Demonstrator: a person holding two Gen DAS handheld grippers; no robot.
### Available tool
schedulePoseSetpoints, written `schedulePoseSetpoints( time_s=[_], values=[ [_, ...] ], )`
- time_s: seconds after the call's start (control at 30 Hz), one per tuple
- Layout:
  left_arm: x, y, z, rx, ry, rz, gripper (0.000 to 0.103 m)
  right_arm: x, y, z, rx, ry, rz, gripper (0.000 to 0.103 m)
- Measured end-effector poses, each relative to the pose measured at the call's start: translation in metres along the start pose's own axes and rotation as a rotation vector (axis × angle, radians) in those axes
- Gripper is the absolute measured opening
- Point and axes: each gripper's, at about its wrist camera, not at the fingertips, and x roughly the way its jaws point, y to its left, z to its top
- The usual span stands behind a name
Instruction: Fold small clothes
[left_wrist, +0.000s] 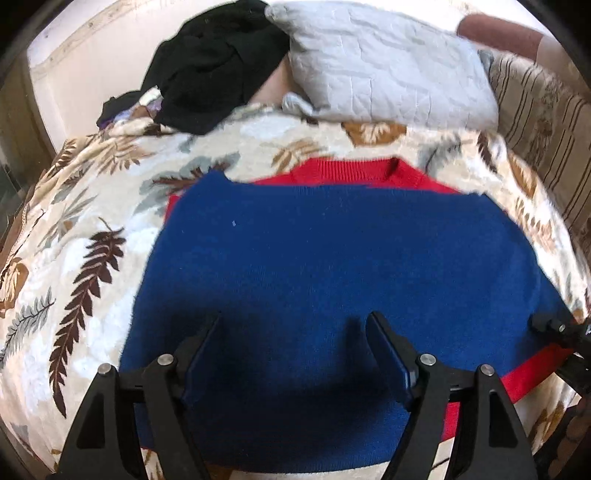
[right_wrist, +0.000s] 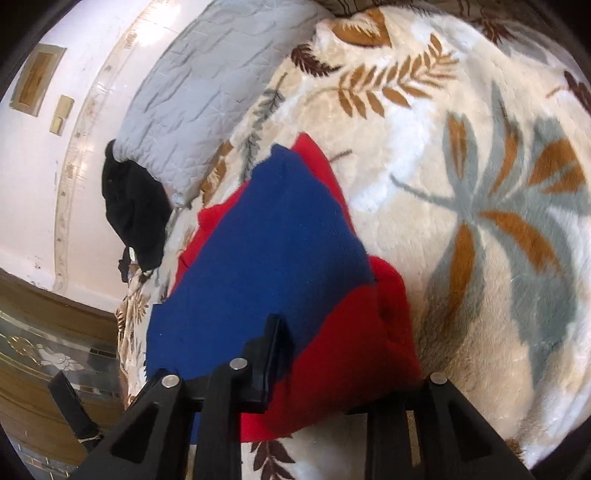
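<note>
Left gripper (left_wrist: 293, 354): jaws spread wide over blue garment (left_wrist: 332, 266), nothing pinched, fabric lying flat beneath and between them.

Right gripper (right_wrist: 343, 350): one jaw visible on blue/red boundary, other hidden behind bunched red fold; red garment (right_wrist: 354, 332) sits between jaws, but whether pads are pinching it, cannot tell.

Blue garment spread flat over red one, red collar (left_wrist: 369, 171) and edges peeking out, both on leaf-print blanket (left_wrist: 92, 240) of bed.

Judgement: early stage; pieces laid out, no finished fold visible. Black clothes (left_wrist: 218, 62) beside pillow (left_wrist: 380, 62) untouched.

A leaf-print blanket (left_wrist: 92, 229) carries a red garment (left_wrist: 406, 175), grey pillow (left_wrist: 388, 62) and black clothes (left_wrist: 214, 66).
</note>
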Motion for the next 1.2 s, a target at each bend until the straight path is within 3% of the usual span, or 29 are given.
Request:
schedulePoseSetpoints(
  time_s=[0.03, 0.13, 0.17, 0.2, 0.23, 0.3, 0.47, 0.57, 0.63, 0.67, 0.7, 0.73, 0.77, 0.9, 1.0, 1.1, 1.2],
  values=[
    [0.002, 0.000, -0.001, 0.000, 0.006, 0.003, 0.078, 0.000, -0.001, -0.001, 0.007, -0.002, 0.029, 0.058],
    [0.002, 0.000, -0.002, -0.003, 0.000, -0.002, 0.078, -0.001, 0.006, -0.001, -0.025, -0.005, 0.020, 0.062],
    [0.002, 0.001, -0.002, -0.004, 0.002, -0.005, 0.078, -0.001, 0.007, 0.000, -0.032, -0.002, 0.018, 0.061],
    [0.002, 0.002, -0.001, -0.009, 0.002, -0.009, 0.078, 0.000, 0.007, 0.000, -0.038, 0.001, 0.010, 0.052],
    [0.001, 0.003, 0.000, -0.013, -0.001, -0.010, 0.078, 0.002, 0.007, 0.002, -0.048, 0.005, -0.010, 0.029],
    [-0.001, 0.005, 0.000, -0.018, -0.004, -0.013, 0.078, 0.005, 0.006, 0.003, -0.046, 0.015, -0.027, 0.021],
    [-0.006, 0.007, 0.002, -0.023, -0.018, -0.017, 0.078, 0.004, 0.012, 0.003, -0.073, 0.008, -0.051, 0.019],
    [-0.009, 0.009, 0.001, -0.022, -0.035, -0.019, 0.078, 0.003, 0.011, 0.003, -0.068, 0.002, -0.045, 0.026],
    [-0.001, 0.010, -0.002, -0.018, -0.031, -0.019, 0.078, 0.007, 0.009, 0.004, -0.073, 0.005, -0.048, 0.039],
    [0.008, 0.010, -0.005, -0.012, -0.010, -0.012, 0.078, 0.010, 0.009, 0.005, -0.080, 0.009, -0.048, 0.039],
    [0.018, 0.007, -0.008, 0.012, 0.009, -0.001, 0.081, 0.013, 0.011, 0.007, -0.095, 0.016, -0.061, 0.035],
    [0.016, 0.005, -0.008, 0.046, -0.023, 0.013, 0.082, 0.014, 0.017, 0.009, -0.113, 0.027, -0.078, 0.017],
    [0.013, 0.005, -0.006, 0.050, -0.017, 0.003, 0.081, 0.011, 0.025, 0.010, -0.137, 0.023, -0.091, 0.017],
    [-0.015, 0.047, -0.003, -0.097, -0.069, -0.094, 0.081, -0.014, 0.107, 0.009, -0.370, -0.088, -0.123, 0.014],
    [-0.039, 0.100, -0.014, -0.228, -0.130, -0.160, 0.081, -0.021, 0.190, -0.022, -0.598, -0.161, -0.096, 0.011],
    [-0.055, 0.158, -0.031, -0.372, -0.171, -0.209, 0.081, 0.009, 0.247, -0.076, -0.797, -0.127, -0.062, 0.011],
    [-0.054, 0.204, -0.044, -0.489, -0.171, -0.259, 0.081, 0.079, 0.259, -0.134, -0.932, 0.046, -0.054, 0.011]
  ],
)
